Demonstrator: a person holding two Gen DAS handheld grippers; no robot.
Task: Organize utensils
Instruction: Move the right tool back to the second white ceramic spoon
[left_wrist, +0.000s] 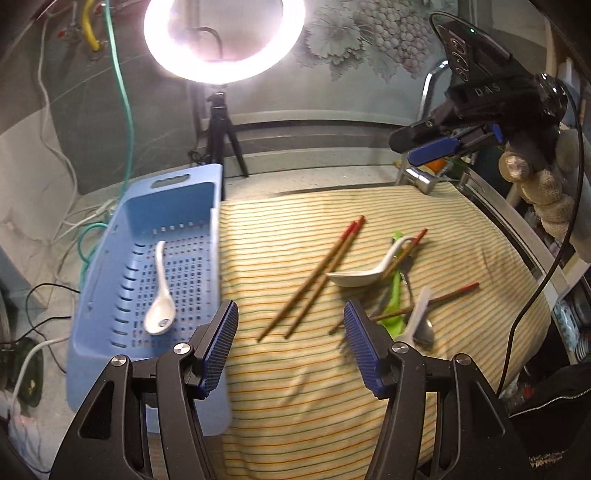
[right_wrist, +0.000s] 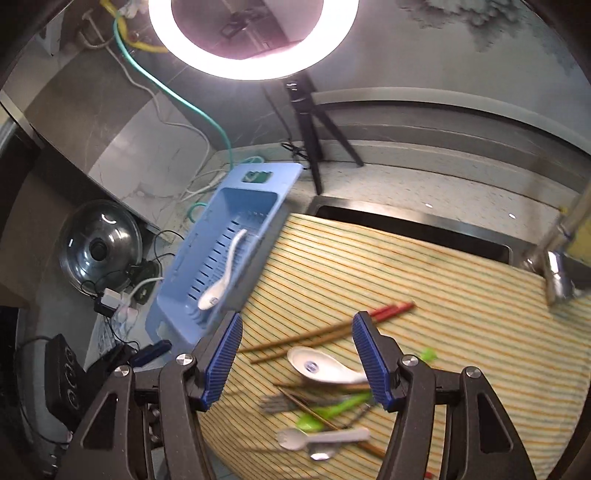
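Note:
A blue perforated basket (left_wrist: 110, 280) (right_wrist: 192, 258) stands left of the striped cloth (left_wrist: 461, 229) (right_wrist: 461, 280) and holds one white ceramic spoon (left_wrist: 159, 310) (right_wrist: 221, 284). On the cloth lie a pair of red-tipped chopsticks (left_wrist: 314, 280) (right_wrist: 306, 336), a second white ceramic spoon (left_wrist: 354, 277) (right_wrist: 325, 365), a green plastic utensil (left_wrist: 395, 291) (right_wrist: 332, 410), a white plastic spork (right_wrist: 321, 437), a metal spoon (left_wrist: 424, 330) and more chopsticks. My left gripper (left_wrist: 290, 317) hovers open and empty over the cloth beside the basket. My right gripper (right_wrist: 295, 328) hangs open and empty above the utensil pile; the left wrist view shows it at upper right (left_wrist: 421, 147).
A lit ring light (left_wrist: 221, 40) on a black tripod (left_wrist: 221, 140) stands at the back. Cables and a glass pot lid (right_wrist: 99, 247) lie left of the basket. A metal tap (right_wrist: 557, 273) rises at the cloth's right, with a sink edge (right_wrist: 406, 221) behind.

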